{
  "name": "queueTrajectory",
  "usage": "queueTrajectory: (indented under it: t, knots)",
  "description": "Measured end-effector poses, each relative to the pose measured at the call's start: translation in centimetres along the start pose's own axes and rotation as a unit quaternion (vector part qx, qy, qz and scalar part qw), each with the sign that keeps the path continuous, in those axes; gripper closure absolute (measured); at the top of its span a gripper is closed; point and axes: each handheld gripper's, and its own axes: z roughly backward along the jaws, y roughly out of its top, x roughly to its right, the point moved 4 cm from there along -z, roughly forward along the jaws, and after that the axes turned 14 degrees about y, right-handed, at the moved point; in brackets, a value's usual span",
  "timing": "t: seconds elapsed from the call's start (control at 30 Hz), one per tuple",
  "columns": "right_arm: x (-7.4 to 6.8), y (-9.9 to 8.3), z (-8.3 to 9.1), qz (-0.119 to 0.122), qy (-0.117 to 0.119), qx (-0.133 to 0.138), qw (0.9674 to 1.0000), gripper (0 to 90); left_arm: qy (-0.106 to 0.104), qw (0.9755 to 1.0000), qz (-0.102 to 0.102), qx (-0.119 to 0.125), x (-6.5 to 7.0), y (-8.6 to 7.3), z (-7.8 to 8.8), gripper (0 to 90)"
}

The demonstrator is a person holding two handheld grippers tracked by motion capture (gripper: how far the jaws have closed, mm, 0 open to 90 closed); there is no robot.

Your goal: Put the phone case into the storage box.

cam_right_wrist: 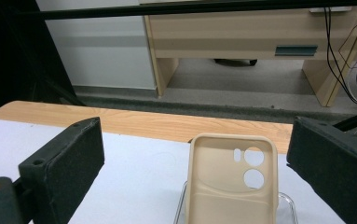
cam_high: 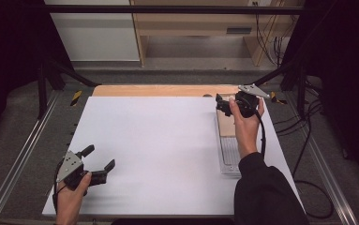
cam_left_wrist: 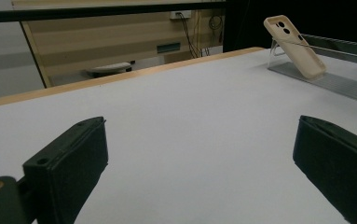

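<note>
A beige phone case leans on a clear ridged stand at the right side of the white mat. In the right gripper view the case stands upright with its camera cut-outs facing me, between the two black jaws without touching them. My right gripper is open and hovers over the case's top end. My left gripper rests open near the mat's front left corner, with nothing between its jaws. From the left gripper view the case and stand lie far off at the upper right.
The mat covers a wooden table whose bare edge shows at the back. Metal rails run along both sides. Beyond the table stand a wooden desk and hanging cables. A cable trails at the right.
</note>
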Motion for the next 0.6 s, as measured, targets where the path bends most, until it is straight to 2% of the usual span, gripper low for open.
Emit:
queueTrajectory:
  t: [0.6]
  knots:
    - [-0.9,0.3,1.3,0.013,0.018,0.001,0.9998,3.9,-0.003,1.0000,-0.001,0.000,0.0,0.0,0.0,2.7]
